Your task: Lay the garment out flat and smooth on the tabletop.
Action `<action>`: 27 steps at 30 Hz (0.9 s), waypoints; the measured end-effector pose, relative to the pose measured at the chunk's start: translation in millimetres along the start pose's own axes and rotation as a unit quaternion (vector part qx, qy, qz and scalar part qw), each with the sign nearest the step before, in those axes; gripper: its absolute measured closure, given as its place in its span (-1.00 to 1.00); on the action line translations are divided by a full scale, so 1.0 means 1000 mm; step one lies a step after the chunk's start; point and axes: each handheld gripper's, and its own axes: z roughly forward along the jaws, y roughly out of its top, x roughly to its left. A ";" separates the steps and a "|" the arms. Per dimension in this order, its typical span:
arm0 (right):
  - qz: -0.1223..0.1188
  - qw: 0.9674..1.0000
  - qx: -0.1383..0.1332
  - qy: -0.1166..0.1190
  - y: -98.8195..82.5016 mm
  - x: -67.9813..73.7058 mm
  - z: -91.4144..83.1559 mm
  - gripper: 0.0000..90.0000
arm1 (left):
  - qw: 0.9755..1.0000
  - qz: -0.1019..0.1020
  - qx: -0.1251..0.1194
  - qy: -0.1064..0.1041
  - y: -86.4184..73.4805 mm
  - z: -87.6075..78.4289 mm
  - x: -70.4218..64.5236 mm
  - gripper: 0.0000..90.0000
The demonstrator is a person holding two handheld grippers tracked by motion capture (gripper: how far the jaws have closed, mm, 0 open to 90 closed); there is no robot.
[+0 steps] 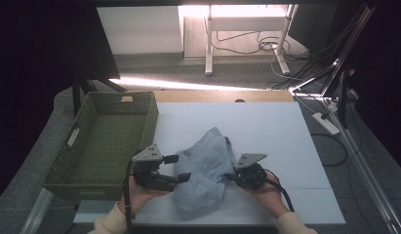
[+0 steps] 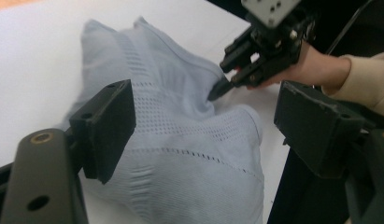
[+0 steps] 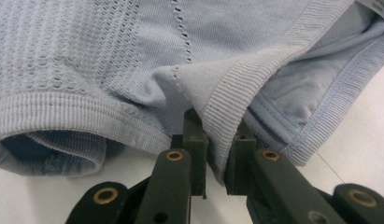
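**Right gripper pinches the hem of a crumpled blue garment; left gripper stands wide beside it**

A white table top [image 1: 266,126] takes up most of the high view, with a strip of bare wood along its far edge. On its left side stands a green woven basket [image 1: 86,161], long and rectangular, its near wall just beside the person's left hand.

Near the front middle of the table lies a light blue knitted garment [image 1: 208,165], bunched into a loose heap, with perforated panels and ribbed hems. It rests on the white surface between the two grippers, apart from the basket.

The left gripper [image 1: 176,168] points at the garment's left side. Its jaws stand wide apart, and in the left gripper view the cloth [image 2: 180,140] lies beyond and between them, with neither pad pressing on it.

The right gripper [image 3: 216,154] sits at the garment's right edge. Its jaws are drawn narrow and clamp a fold of the ribbed hem [image 3: 236,93], which rises between the two pads. The left gripper view shows the same gripper [image 2: 217,91] biting into the cloth, held by a hand in a cream sleeve [image 2: 367,79].
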 end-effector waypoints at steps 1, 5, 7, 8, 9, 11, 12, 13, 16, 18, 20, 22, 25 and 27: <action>0.002 1.000 0.000 0.000 0.000 0.000 0.000 0.82 | 1.000 0.001 0.003 -0.001 -0.001 0.003 0.000 -0.53; 0.003 1.000 -0.001 0.002 0.000 0.000 0.000 0.82 | 1.000 0.002 0.010 -0.005 -0.004 0.010 -0.001 -0.52; 0.004 1.000 -0.001 0.003 0.000 0.000 0.000 0.81 | 1.000 0.004 0.013 -0.008 -0.005 0.012 -0.003 -0.52; 0.004 1.000 -0.001 0.003 0.000 -0.001 0.000 0.81 | 1.000 0.007 0.014 -0.012 -0.005 0.014 -0.003 -0.52; 0.006 1.000 -0.001 0.004 -0.001 -0.001 0.000 0.81 | 1.000 0.009 0.017 -0.014 -0.006 0.015 -0.004 -0.52; 0.006 1.000 -0.001 0.004 -0.001 -0.001 -0.001 0.81 | 0.999 0.015 0.023 -0.017 -0.007 0.019 -0.007 -0.52; 0.006 1.000 -0.001 0.004 -0.001 -0.001 -0.001 0.81 | 0.999 0.018 0.028 -0.019 -0.007 0.021 -0.008 -0.52; 0.007 1.000 -0.001 0.004 -0.001 -0.001 -0.001 0.81 | 0.999 0.021 0.031 -0.020 -0.008 0.023 -0.009 -0.52; 0.008 1.000 -0.001 0.004 -0.001 -0.001 -0.001 0.81 | 0.998 0.035 0.040 -0.027 -0.009 0.028 -0.014 -0.51; 0.008 1.000 -0.001 0.004 -0.001 -0.001 -0.001 0.81 | 0.998 0.041 0.045 -0.035 -0.010 0.032 -0.017 -0.51; 0.010 1.000 -0.001 0.004 -0.001 -0.001 -0.001 0.81 | 0.997 0.047 0.051 -0.040 -0.011 0.036 -0.020 -0.51; 0.009 1.000 0.000 0.005 -0.001 -0.001 -0.001 0.81 | 0.996 0.053 0.055 -0.044 -0.012 0.039 -0.023 -0.49; 0.011 1.000 0.000 0.006 -0.001 -0.002 -0.001 0.81 | 0.995 0.056 0.064 -0.047 -0.014 0.043 -0.025 -0.49; 0.011 1.000 0.000 0.006 -0.001 -0.002 -0.002 0.81 | 0.995 0.059 0.072 -0.047 -0.016 0.047 -0.027 -0.48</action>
